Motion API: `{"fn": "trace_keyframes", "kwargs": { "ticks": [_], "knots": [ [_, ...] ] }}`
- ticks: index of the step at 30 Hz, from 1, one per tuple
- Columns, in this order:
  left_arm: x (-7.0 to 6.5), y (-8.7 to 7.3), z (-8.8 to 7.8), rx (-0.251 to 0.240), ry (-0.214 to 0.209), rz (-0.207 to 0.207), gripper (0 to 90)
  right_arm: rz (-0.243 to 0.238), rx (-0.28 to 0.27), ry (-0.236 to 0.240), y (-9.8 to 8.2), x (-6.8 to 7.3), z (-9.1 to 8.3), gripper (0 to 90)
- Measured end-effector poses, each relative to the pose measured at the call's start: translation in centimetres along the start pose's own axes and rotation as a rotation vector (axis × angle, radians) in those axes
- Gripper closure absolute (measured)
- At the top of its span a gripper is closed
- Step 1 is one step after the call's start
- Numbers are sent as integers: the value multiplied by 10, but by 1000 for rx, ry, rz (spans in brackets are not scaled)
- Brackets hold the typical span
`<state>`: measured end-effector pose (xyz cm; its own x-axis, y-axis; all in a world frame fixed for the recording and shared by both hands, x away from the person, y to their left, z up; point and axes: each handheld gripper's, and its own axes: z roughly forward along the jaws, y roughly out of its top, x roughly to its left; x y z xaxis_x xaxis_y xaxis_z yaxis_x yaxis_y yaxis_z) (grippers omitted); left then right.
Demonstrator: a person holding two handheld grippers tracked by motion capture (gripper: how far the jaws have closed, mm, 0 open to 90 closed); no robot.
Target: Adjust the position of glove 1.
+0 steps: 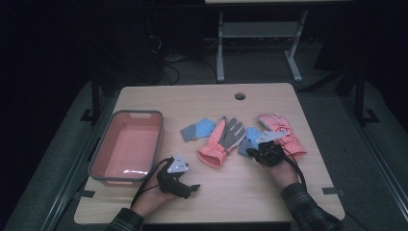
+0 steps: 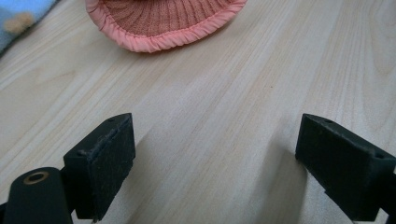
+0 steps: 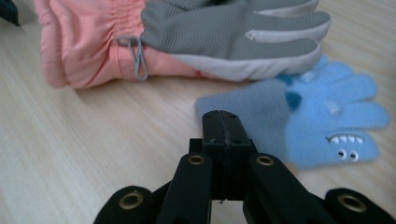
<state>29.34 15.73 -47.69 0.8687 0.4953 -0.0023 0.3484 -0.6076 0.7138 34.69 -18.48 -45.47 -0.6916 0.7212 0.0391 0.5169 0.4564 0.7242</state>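
Pale wooden tabletop carried the work. Right gripper had its jaws pressed together on the cuff edge of a small blue knitted glove, beside a pink-and-grey ski glove. Left gripper stood spread, empty, near a pink plastic bin.

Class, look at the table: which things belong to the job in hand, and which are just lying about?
In the job: right gripper, shut at the cuff of the blue monster-face glove; probably the pink bin.
Lying about: pink-and-grey glove, second blue glove, far pink glove. The left gripper hangs open over bare table.
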Motion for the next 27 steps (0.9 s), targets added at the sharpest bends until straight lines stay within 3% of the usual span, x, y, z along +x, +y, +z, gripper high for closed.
{"fn": "trace_keyframes", "kwargs": {
  "ticks": [11, 27],
  "knots": [
    [0, 0, 0, 1, 0, 2, 114, 4, 34, -17, 11, -8, 21, 900],
    [0, 0, 2, -9, -4, -1, 114, 6, 53, 50, 4, -3, 16, 900]
  ]
}}
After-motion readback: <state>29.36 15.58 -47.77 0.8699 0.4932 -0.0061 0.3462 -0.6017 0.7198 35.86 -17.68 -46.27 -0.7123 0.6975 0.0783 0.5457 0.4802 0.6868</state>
